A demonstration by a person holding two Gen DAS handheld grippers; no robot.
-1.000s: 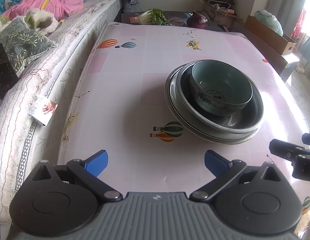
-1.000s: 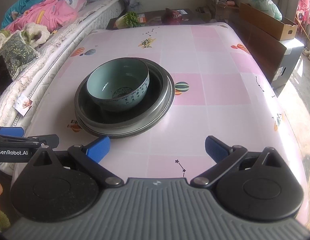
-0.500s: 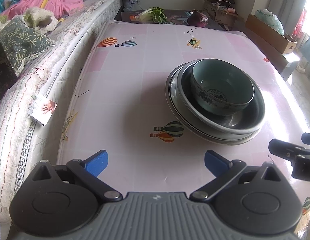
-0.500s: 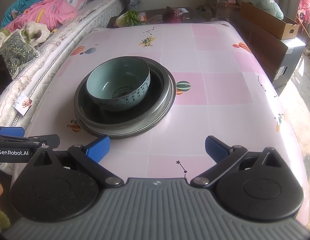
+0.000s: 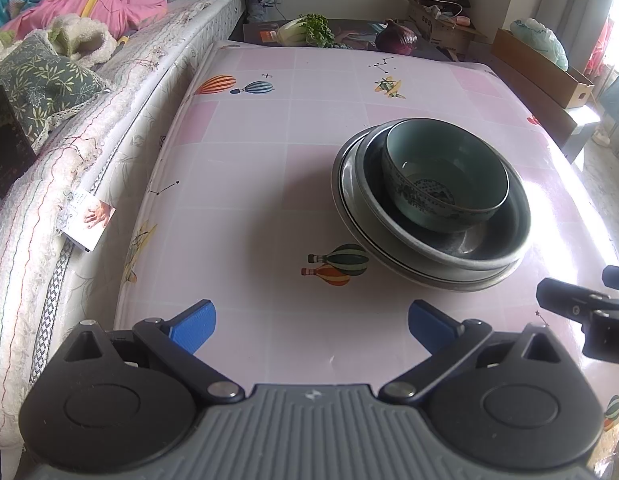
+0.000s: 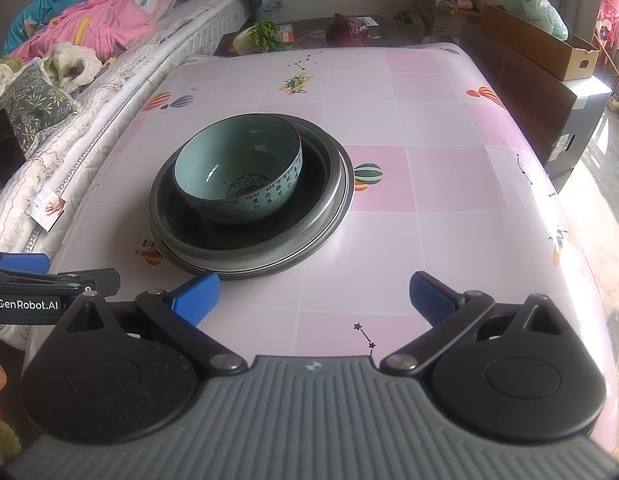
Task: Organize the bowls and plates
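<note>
Our left gripper [image 5: 311, 326] hangs released and empty over the near edge of the desk [image 5: 269, 152], its blue pads spread wide with only the pink balloon-print cover between them. Our right gripper [image 6: 314, 296] is likewise spread and empty, poised at the same near edge, just short of the stack.

Beyond them, near the middle of the desk and a little toward its near edge, the celadon bowl [image 6: 239, 168] sits upright inside a dark shallow dish [image 6: 321, 184], which in turn rests on a wider plate [image 5: 343, 196] below; the three look nested, biggest at the bottom. We see no other crockery anywhere on the desk.

To our eye the sorting looks finished, or nearly so: everything in view is already gathered into one pile, and neither gripper touches it. What may remain, if anything, is carrying the stack elsewhere, though nothing in view shows a place for it. A bed [image 5: 89, 128] runs along the desk's left edge.
</note>
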